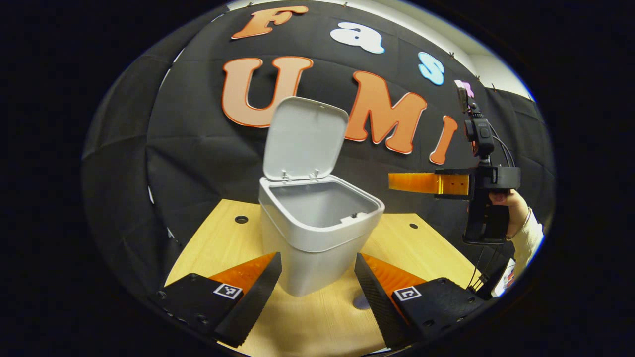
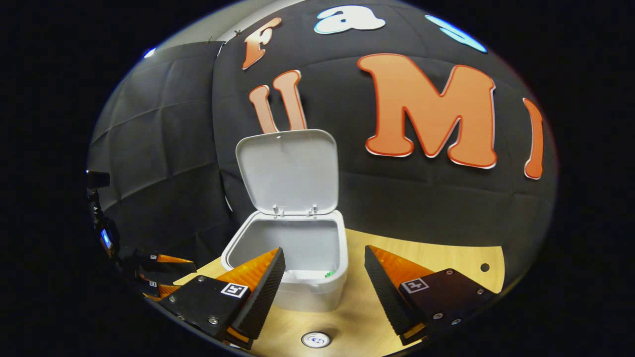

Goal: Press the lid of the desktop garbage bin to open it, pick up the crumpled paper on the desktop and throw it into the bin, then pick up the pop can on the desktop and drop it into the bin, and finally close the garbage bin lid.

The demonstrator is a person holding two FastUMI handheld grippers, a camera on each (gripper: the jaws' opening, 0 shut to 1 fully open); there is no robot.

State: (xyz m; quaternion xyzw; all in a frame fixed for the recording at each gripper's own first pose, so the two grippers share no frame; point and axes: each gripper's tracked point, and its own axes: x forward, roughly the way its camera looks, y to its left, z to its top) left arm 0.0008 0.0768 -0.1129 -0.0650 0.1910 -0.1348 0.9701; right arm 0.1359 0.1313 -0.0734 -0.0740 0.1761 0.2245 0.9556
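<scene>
On the table (image 1: pixel 436 248), the bin (image 1: pixel 317 233) (lid (image 1: pixel 303 139) up) holds perhaps a can; both grippers (image 1: pixel 317 292) (image 2: pixel 325 287) gape empty.

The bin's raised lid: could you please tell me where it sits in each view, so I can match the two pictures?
Left gripper view: the lid stands upright just left of centre, above the open bin.
Right gripper view: the lid stands upright left of centre, hinged at the bin's far rim.
Shared landmark: the pale wooden table.

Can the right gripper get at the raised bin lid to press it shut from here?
Probably yes. The right gripper is open and holds nothing, and the lid stands upright behind the bin straight ahead, with nothing between them.
</scene>
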